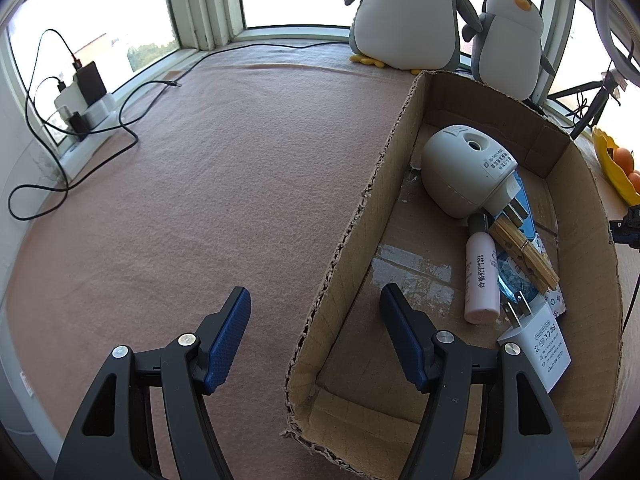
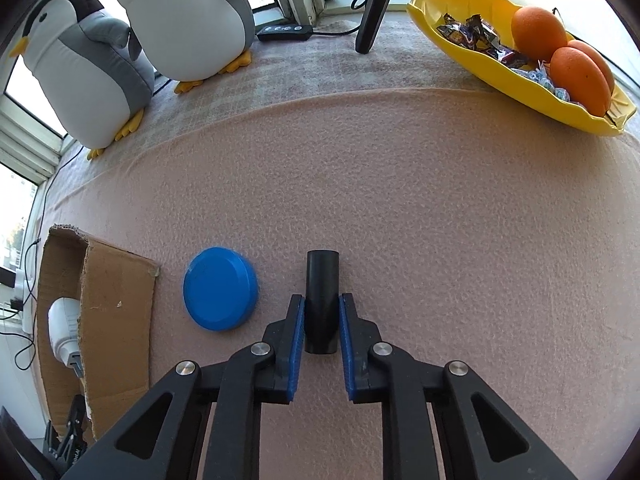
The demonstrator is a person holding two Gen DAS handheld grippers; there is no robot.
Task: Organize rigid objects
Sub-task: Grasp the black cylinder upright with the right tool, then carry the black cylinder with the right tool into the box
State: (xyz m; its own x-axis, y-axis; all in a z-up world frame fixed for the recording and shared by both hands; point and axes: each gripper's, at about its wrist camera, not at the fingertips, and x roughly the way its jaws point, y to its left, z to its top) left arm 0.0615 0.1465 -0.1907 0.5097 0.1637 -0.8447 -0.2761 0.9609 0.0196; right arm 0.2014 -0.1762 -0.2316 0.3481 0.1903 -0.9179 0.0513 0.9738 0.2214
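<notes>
- Pink felt counter (image 2: 400, 200) by the windows.
- Right gripper (image 2: 322, 312), lower centre: jaws pinching a black tube (image 2: 322, 300); blue disc (image 2: 220, 288) just left.
- Left gripper (image 1: 316, 304): jaws spread, straddling the cardboard box (image 1: 348, 248) wall.

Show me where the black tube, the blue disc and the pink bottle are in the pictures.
black tube (image 2: 322, 280): right wrist view, on its upper side wall.
blue disc (image 2: 219, 289): right wrist view, middle of its flat face.
pink bottle (image 1: 481, 276): left wrist view, middle of its body.
</notes>
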